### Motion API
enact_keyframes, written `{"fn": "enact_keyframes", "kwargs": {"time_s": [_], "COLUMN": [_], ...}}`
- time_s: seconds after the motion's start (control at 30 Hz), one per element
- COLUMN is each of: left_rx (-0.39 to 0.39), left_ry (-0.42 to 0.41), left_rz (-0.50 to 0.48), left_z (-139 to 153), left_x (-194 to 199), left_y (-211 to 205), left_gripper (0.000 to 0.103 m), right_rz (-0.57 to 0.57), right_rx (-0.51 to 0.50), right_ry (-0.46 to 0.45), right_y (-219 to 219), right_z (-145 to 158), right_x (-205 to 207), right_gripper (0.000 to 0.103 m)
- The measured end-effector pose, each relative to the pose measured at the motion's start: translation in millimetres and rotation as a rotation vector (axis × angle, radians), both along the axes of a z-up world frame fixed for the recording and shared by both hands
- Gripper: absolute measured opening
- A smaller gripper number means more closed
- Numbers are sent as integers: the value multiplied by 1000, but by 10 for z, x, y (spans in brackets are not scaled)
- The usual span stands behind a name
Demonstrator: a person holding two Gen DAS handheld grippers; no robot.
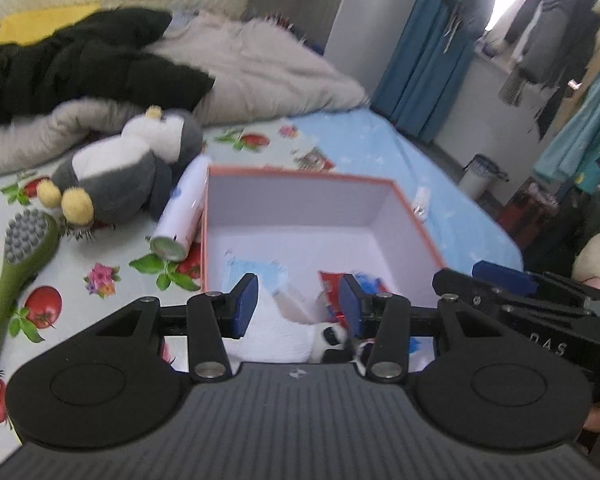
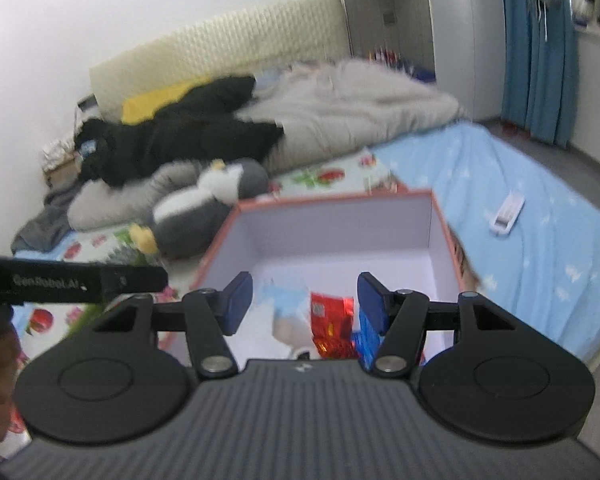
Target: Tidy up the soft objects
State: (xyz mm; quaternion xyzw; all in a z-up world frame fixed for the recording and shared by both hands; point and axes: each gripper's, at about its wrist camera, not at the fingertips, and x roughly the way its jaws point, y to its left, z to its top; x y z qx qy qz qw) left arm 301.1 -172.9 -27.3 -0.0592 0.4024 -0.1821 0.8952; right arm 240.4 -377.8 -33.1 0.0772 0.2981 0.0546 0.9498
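While lying in the box (image 1: pixel 416 224), the white plush (image 1: pixel 276 332) looks limp

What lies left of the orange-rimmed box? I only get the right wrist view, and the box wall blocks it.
Observer: A white cylindrical spray can lies on its side beside the orange-rimmed cardboard box.
Operator: Anything else there?
Observer: A green long-handled brush with grey rubber bristles lies on the fruit-print sheet, near the grey-and-white plush penguin.
Operator: And inside the box?
Observer: A white plush toy with black patches lies below the parted left fingers.
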Motion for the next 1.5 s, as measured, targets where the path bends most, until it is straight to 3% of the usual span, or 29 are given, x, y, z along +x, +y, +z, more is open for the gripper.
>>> {"fn": "enact_keyframes", "kwargs": {"time_s": [0.37, 0.7, 1.03, 1.5], "left_rx": [-56, -66, -59, -47], "left_ry": [-147, -215, -221, -170], "left_rz": [-36, -29, -33, 22], "left_z": [787, 1112, 1054, 788], "left_x": [-822, -1453, -1935, -2068], "left_y": [88, 264, 322, 524], "left_gripper": [51, 51, 51, 51], "right_rz": [5, 18, 9, -3], "right_rx": [-23, -23, -17, -24], "right_ry": [-118, -144, -110, -62], "right_y": [129, 245, 362, 427], "right_z": [633, 734, 565, 339], "right_x": [-771, -1241, -1475, -1548], "right_gripper": [61, 61, 61, 61]}}
